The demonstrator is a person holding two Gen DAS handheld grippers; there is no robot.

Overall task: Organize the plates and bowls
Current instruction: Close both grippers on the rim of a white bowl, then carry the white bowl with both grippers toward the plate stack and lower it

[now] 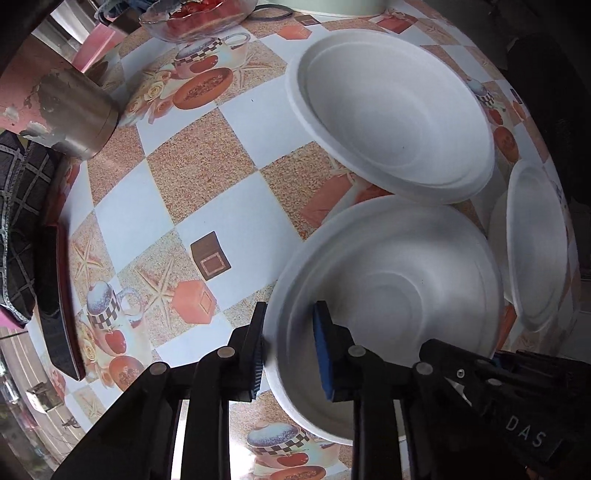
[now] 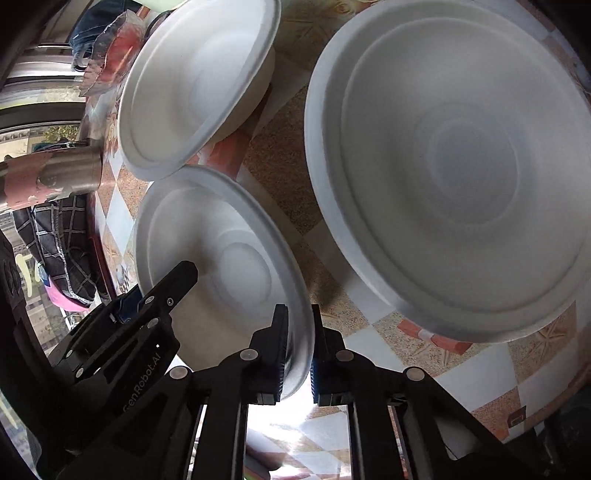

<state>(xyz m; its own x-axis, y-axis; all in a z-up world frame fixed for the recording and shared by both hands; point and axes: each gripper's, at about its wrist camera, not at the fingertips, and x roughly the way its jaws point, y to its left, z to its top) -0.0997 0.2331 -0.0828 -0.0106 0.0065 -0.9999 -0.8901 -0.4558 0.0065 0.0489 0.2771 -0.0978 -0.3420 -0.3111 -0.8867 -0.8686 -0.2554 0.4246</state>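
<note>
Both your grippers are clamped on the same white moulded-fibre bowl [image 1: 388, 295]: the left gripper [image 1: 290, 350] pinches its rim with one blue-padded finger inside and the other outside, at about 6 o'clock in the left wrist view, and the right gripper [image 2: 297, 350] bites the opposite edge, the rim [image 2: 301, 332] squeezed thin between its jaws, also at 6 o'clock in the right wrist view. That two-sided hold looks meant to keep so light and flexible a bowl level while you carry it; judged from the tilt and blur, it seems lifted off the checked, fruit-printed tablecloth [image 1: 184, 177], though the bowl hides its own underside, so contact cannot be ruled out. Beyond it, at 1 o'clock in the left view, a second white fibre bowl [image 1: 395, 122] sits open side up, a likely stacking target. At 3 o'clock a third white bowl [image 1: 535, 243] is cut by the lens edge, and whether it is one bowl or a nested pair is hard to make out. Farther off, at 10 o'clock, stands a metal cylinder [image 1: 74, 110], and at 12 o'clock a clear glass bowl [image 1: 195, 18] with red contents too blurred to name. Your hands are out of frame.
</note>
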